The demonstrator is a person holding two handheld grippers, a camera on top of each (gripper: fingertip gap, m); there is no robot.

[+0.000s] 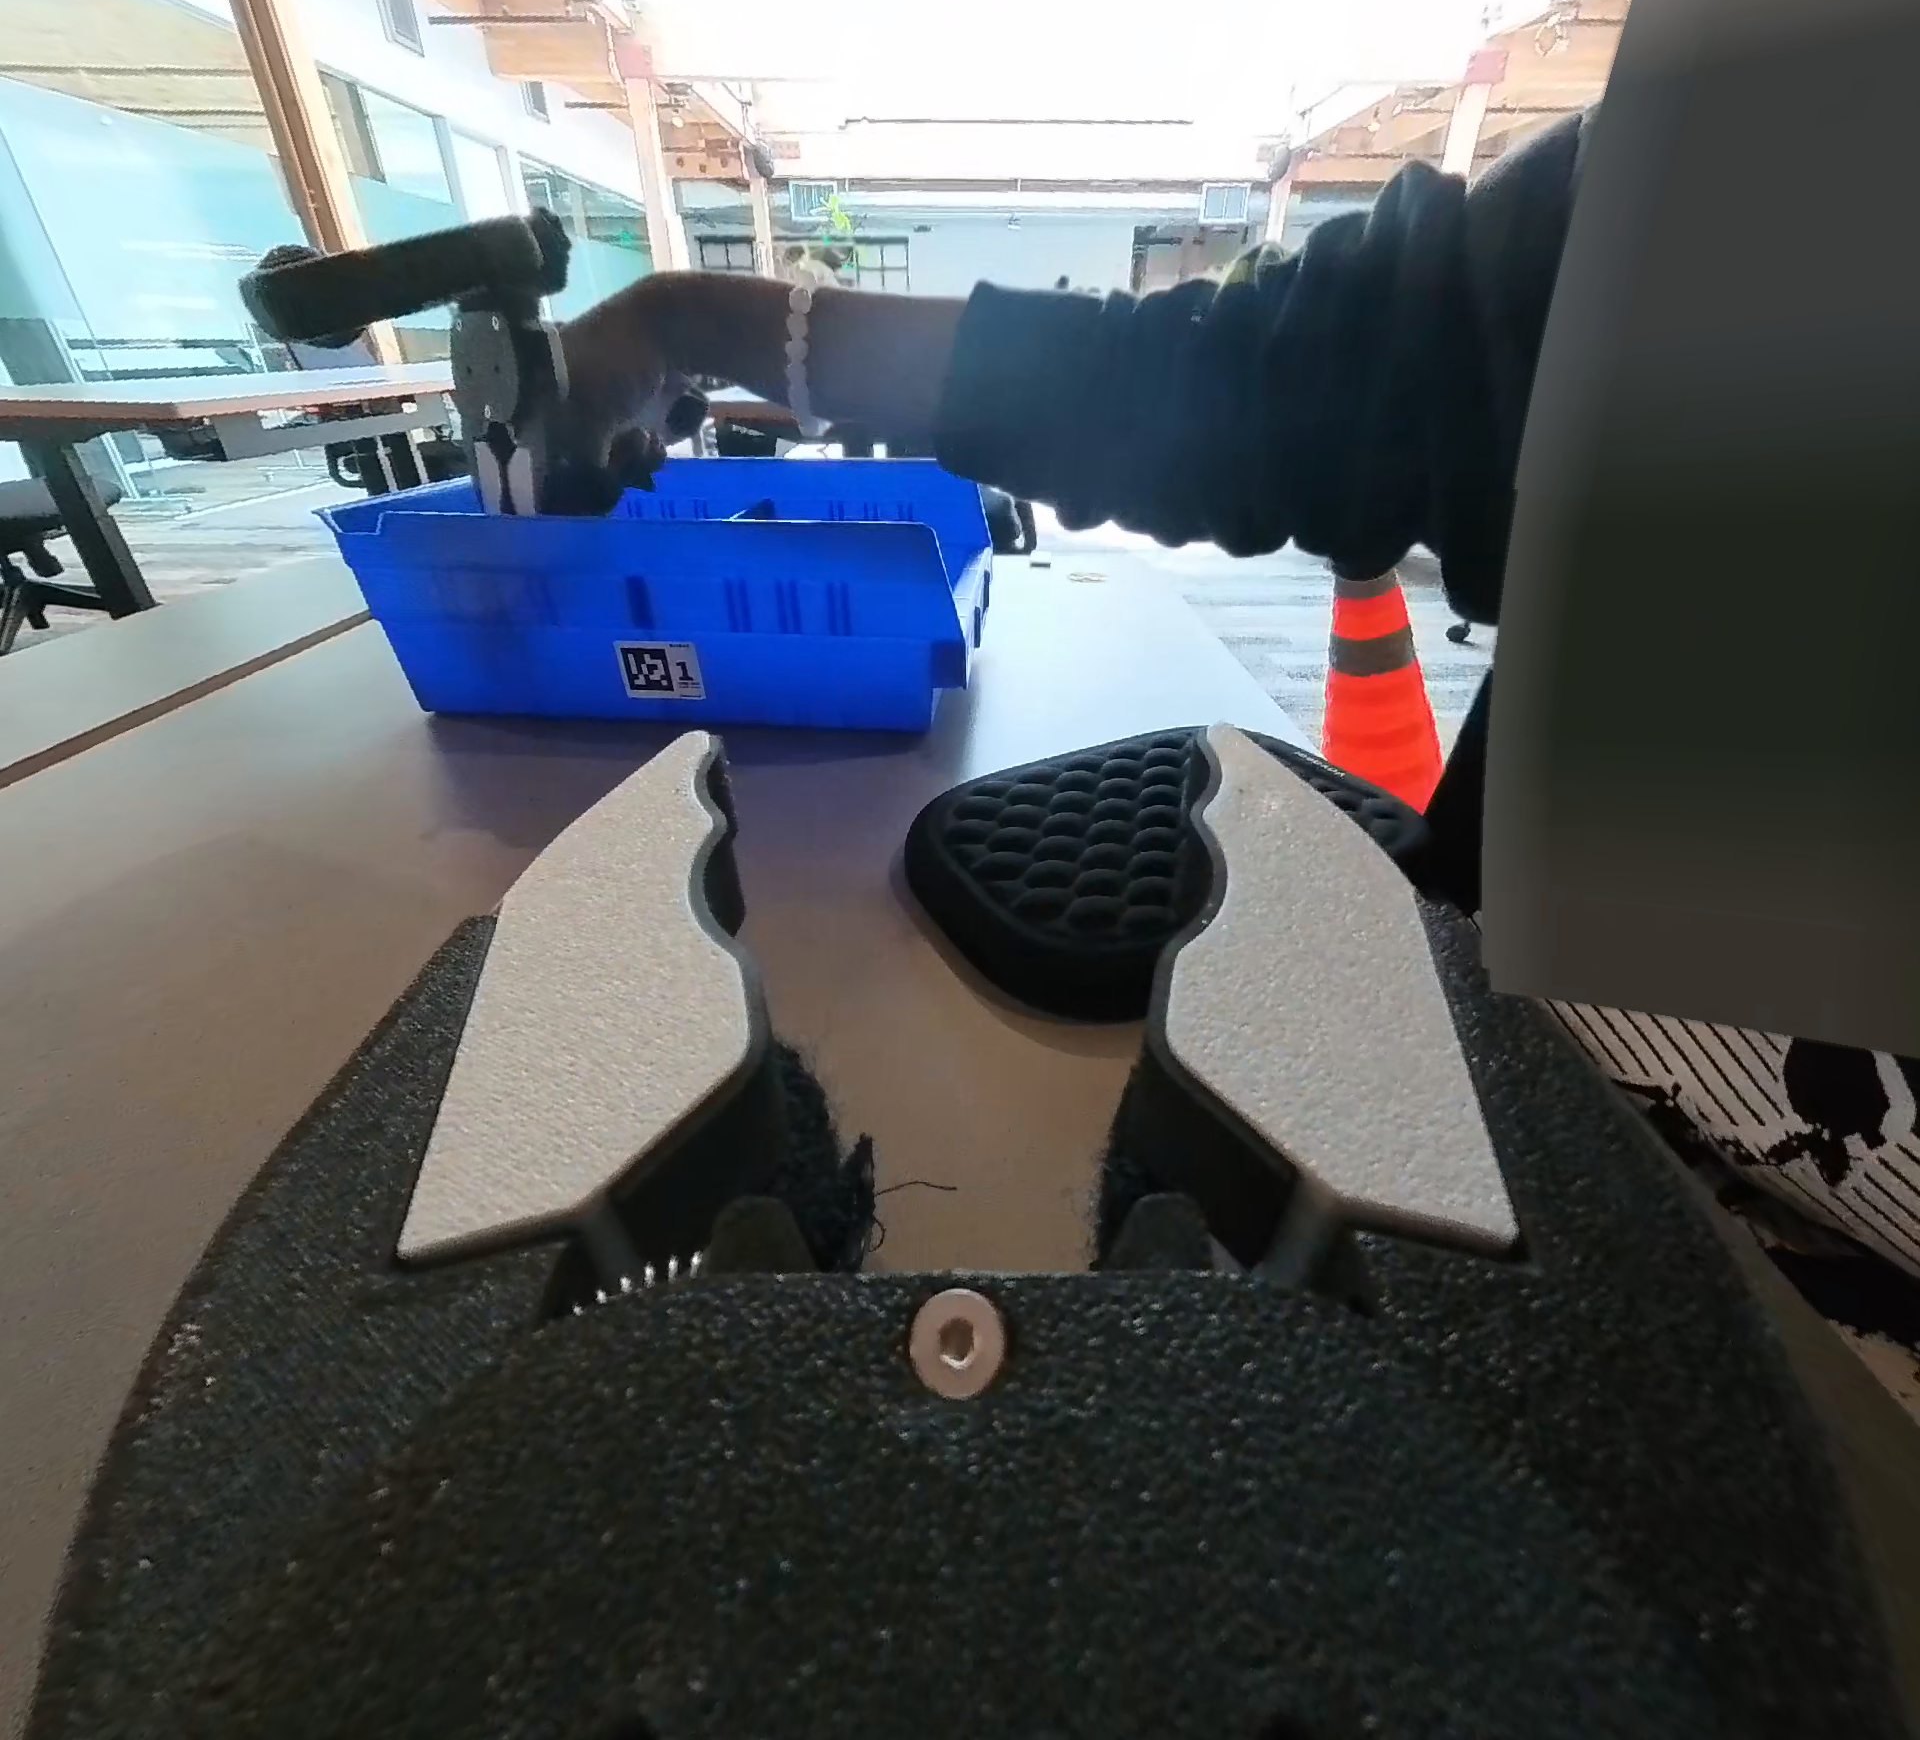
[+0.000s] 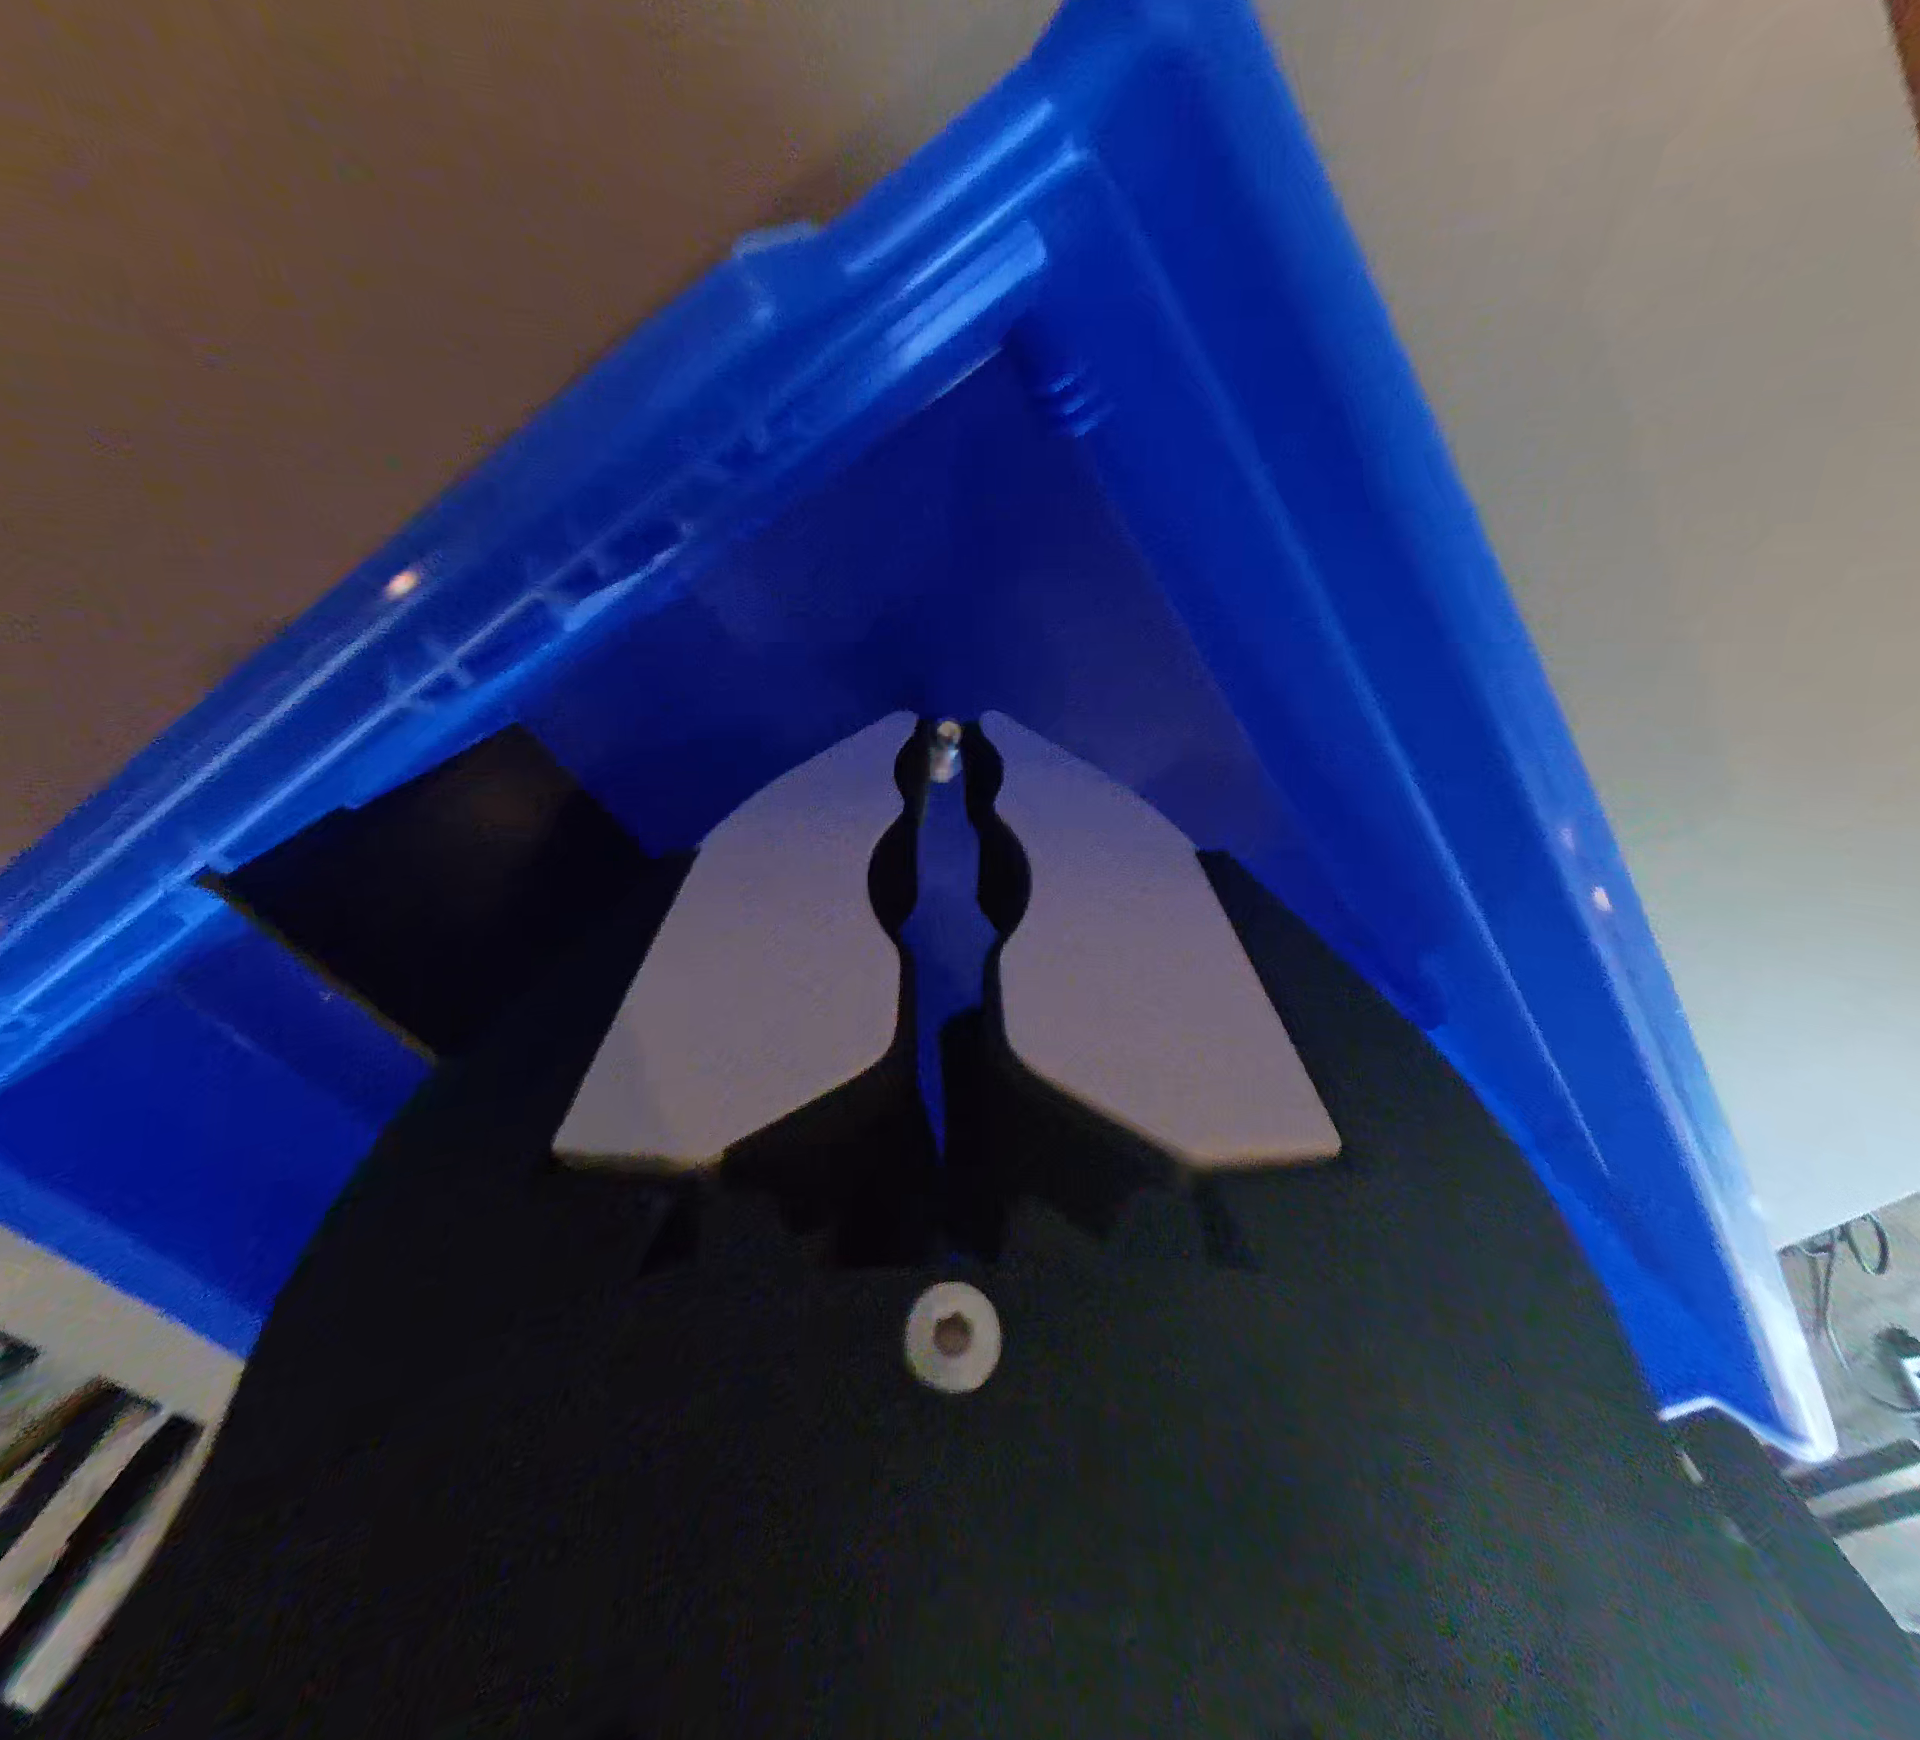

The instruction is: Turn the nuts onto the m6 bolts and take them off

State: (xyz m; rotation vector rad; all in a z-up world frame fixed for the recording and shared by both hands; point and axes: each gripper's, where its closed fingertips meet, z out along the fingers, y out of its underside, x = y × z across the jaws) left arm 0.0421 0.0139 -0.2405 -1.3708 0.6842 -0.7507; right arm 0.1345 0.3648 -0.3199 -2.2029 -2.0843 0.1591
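The right tool reaches down into the blue bin, and its tips are closed on a small silver bolt. The left tool stands wide open above the worktop, in front of the bin, with a black pad just under its right finger.

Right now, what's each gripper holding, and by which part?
Right gripper, down in the blue bin: fingertips pinch a small silvery bolt; which part is too small to tell. Left gripper: open, holding nothing.

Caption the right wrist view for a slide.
Right gripper inside the blue bin, fingers closed on a small silver bolt.
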